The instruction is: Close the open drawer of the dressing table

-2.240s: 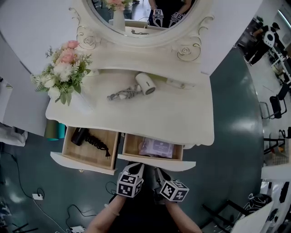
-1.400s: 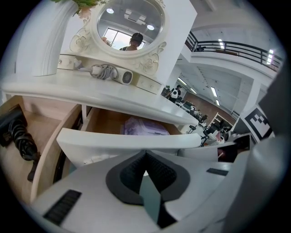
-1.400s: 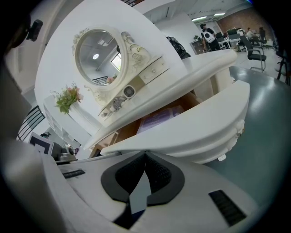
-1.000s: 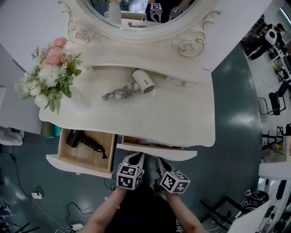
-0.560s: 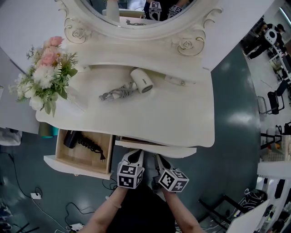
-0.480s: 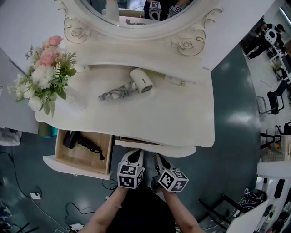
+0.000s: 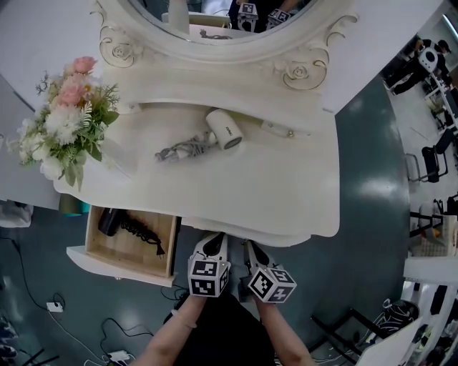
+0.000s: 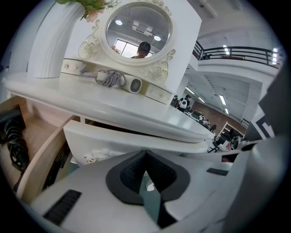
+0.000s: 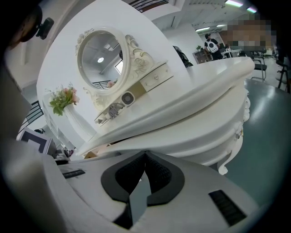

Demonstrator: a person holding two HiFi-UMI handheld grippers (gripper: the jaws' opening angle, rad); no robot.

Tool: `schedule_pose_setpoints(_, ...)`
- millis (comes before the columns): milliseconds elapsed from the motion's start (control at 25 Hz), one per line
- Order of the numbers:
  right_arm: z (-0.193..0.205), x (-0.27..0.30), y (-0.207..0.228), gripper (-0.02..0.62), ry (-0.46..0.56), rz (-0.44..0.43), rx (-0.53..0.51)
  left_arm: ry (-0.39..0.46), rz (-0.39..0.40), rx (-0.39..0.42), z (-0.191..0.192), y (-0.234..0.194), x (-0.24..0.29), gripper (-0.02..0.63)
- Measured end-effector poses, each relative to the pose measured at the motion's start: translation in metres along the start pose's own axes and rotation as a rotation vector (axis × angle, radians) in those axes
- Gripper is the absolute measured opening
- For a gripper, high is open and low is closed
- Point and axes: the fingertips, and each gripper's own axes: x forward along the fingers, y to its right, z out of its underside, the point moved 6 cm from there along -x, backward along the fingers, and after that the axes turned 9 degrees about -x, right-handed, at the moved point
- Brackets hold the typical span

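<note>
**Head view.** The cream dressing table (image 7: 286,193) carries a white hair dryer (image 7: 226,129) and a bunch of flowers (image 7: 66,114) below its oval mirror (image 7: 207,11). The left-hand drawer (image 7: 107,263) stands wide open with a black hair dryer (image 7: 111,220) inside. The right-hand drawer (image 7: 283,242) is almost fully in, and only a narrow strip of its front shows under the tabletop's edge. The left gripper (image 7: 212,247) and right gripper (image 7: 253,254) sit side by side with their tips at that drawer's front. **Left gripper view.** The two jaws are pressed together with nothing between them, and their tips meet at the lower edge of the white drawer front. A thin dark gap separates that front from the tabletop above. The open left-hand drawer and its black cord lie at the frame's left. **Right gripper view.** These jaws are likewise brought together and empty, with their tips just below the curved drawer front, which lies tucked under the overhanging tabletop. A carved table leg (image 9: 229,157) stands at the right.
</note>
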Motion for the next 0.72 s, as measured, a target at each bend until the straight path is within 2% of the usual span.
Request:
schedule_pose_setpoints(480,-0.007,0.012,0.004,0.029,0.022,0.023,0.005,0.042,-0.033,-0.037,-0.006,-0.003,0.013,0.02)
schedule_pose_setpoints(720,-0.01,0.019,0.004,0.029,0.037,0.032,0.007,0.039,-0.036,-0.032,-0.01,-0.004,0.019,0.02)
